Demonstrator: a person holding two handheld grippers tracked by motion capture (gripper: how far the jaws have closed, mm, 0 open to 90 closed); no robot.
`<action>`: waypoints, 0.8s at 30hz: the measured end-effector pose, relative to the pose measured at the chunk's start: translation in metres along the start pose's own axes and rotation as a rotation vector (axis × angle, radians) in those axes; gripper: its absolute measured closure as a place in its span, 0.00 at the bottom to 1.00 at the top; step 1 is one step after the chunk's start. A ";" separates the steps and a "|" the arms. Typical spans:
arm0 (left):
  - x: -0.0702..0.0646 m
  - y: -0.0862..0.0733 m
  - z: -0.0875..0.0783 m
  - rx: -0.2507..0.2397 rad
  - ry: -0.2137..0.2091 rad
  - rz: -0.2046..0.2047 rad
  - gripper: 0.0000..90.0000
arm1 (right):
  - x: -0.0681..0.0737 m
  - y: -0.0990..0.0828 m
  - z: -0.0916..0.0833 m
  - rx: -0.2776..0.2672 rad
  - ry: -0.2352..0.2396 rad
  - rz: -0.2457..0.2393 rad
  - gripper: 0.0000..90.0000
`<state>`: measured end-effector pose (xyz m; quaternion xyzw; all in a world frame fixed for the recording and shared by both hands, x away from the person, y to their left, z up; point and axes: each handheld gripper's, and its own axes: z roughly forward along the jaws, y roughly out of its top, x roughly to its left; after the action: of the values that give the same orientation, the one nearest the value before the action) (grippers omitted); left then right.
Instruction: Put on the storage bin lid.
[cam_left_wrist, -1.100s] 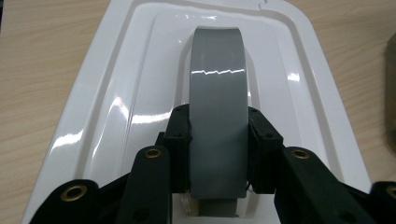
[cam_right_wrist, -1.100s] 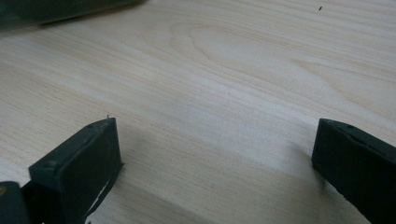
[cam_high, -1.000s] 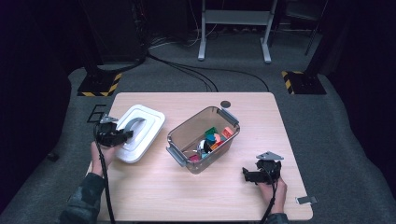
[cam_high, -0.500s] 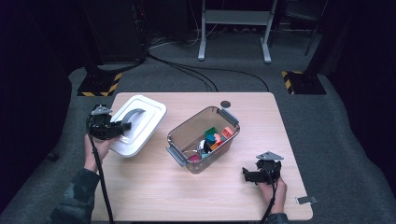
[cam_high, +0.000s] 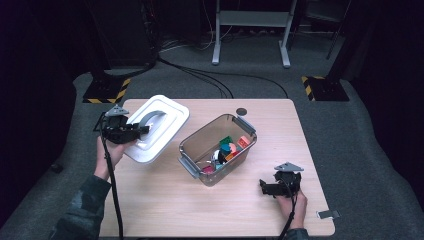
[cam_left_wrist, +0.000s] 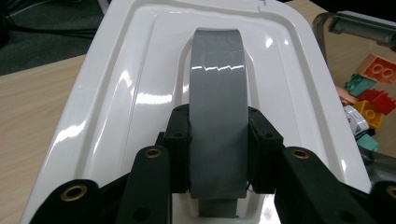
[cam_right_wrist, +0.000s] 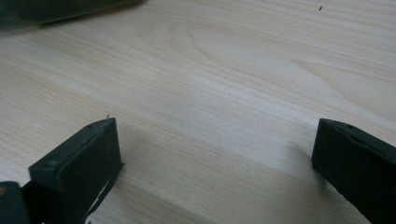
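A white box lid (cam_high: 160, 130) with a grey arched handle (cam_left_wrist: 217, 93) hangs tilted above the table's left part. My left gripper (cam_high: 142, 131) is shut on that handle; in the left gripper view its pads (cam_left_wrist: 180, 149) press on both sides of the grey strap. To the right stands a clear plastic box (cam_high: 192, 147) with several coloured toy bricks (cam_high: 229, 147) inside, its top uncovered. My right gripper (cam_high: 264, 187) rests low over the wooden table near the front right, jaws wide apart, with bare wood between its fingertips (cam_right_wrist: 93, 154).
A small dark round disc (cam_high: 242, 111) lies near the table's far edge. A small grey tag (cam_high: 327, 214) lies at the front right corner. Black cables (cam_high: 112, 185) trail from both grippers. The floor around holds stands with yellow-black striped bases (cam_high: 107, 92).
My left gripper has lifted the white lid off the table and tipped it up, moving a little toward the far left. The right gripper has stayed still.
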<state>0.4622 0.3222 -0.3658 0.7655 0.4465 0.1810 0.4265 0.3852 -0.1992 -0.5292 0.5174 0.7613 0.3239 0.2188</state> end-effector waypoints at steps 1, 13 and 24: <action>-0.002 0.001 0.001 -0.006 -0.004 0.003 0.74 | 0.000 0.000 0.000 0.000 0.002 0.000 0.00; -0.026 0.015 0.009 -0.006 -0.057 0.053 0.74 | 0.000 0.000 0.000 0.000 0.000 0.000 0.00; -0.049 0.029 0.021 -0.010 -0.099 0.089 0.74 | 0.000 0.000 0.000 0.000 0.003 0.000 0.00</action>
<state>0.4645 0.2639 -0.3488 0.7906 0.3893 0.1638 0.4433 0.3852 -0.1993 -0.5291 0.5169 0.7617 0.3244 0.2177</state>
